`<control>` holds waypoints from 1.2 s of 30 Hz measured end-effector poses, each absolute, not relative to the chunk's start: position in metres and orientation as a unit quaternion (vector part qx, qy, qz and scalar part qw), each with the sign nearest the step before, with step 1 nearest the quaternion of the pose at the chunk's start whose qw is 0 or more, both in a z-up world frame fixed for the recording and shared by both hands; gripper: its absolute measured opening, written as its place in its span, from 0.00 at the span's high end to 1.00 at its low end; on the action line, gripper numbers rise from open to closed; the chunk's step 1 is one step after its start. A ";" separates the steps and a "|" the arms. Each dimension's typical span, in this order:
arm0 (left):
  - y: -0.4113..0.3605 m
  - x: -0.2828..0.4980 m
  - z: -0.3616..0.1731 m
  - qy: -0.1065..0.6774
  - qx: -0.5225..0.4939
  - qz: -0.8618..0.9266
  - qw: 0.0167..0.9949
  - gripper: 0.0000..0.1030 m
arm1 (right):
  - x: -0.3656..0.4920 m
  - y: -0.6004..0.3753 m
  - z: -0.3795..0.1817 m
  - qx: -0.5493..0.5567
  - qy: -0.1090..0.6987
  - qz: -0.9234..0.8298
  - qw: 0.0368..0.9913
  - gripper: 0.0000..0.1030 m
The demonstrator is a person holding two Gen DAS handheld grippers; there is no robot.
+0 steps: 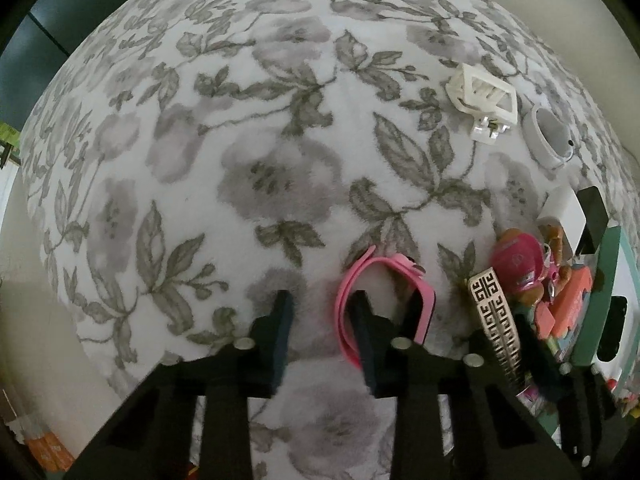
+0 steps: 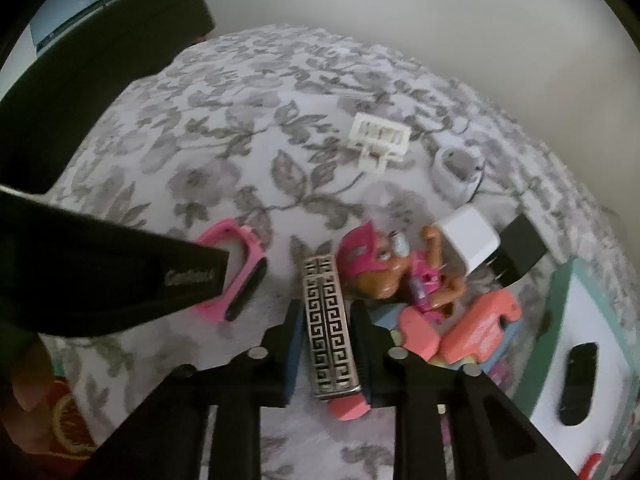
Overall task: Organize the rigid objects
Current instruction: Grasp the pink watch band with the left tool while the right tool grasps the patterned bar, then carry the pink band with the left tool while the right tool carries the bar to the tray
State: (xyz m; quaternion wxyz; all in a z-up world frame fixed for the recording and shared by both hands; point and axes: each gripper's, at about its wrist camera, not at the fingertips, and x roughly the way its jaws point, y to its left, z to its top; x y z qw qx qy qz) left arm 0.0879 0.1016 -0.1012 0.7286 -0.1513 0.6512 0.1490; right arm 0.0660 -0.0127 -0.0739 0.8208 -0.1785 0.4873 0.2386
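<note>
Trouble looks likely if the right gripper (image 2: 327, 320), narrowed around the patterned hair clip (image 2: 329, 326), slips, while the left gripper (image 1: 322, 312) hangs wide beside the pink watch (image 1: 384, 300).

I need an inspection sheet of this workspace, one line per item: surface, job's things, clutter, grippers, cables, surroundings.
Surface: floral blanket, grey and white, soft.
Job's things: patterned hair clip between the right fingers; pink wristband at the left fingers; white claw clip; toy figure; white charger block.
Clutter: coral foam pieces; teal-edged box with a black object on it.
Grippers: left gripper open, one finger inside the wristband loop; right gripper around the hair clip, contact unclear.
Cables: nothing seen.
Surroundings: plain wall behind the bed.
</note>
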 end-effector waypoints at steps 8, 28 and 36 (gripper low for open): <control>0.097 0.092 -0.095 0.645 -0.168 0.132 0.734 0.94 | 0.066 -0.028 -0.067 -0.103 0.512 0.247 0.816 0.78; 0.065 0.084 0.005 0.533 -0.147 0.088 0.829 0.94 | 0.052 -0.126 0.019 0.058 0.446 0.199 0.871 0.78; 0.007 0.084 0.030 0.504 -0.107 0.037 0.856 0.94 | 0.041 -0.183 0.053 0.090 0.408 0.135 0.898 0.78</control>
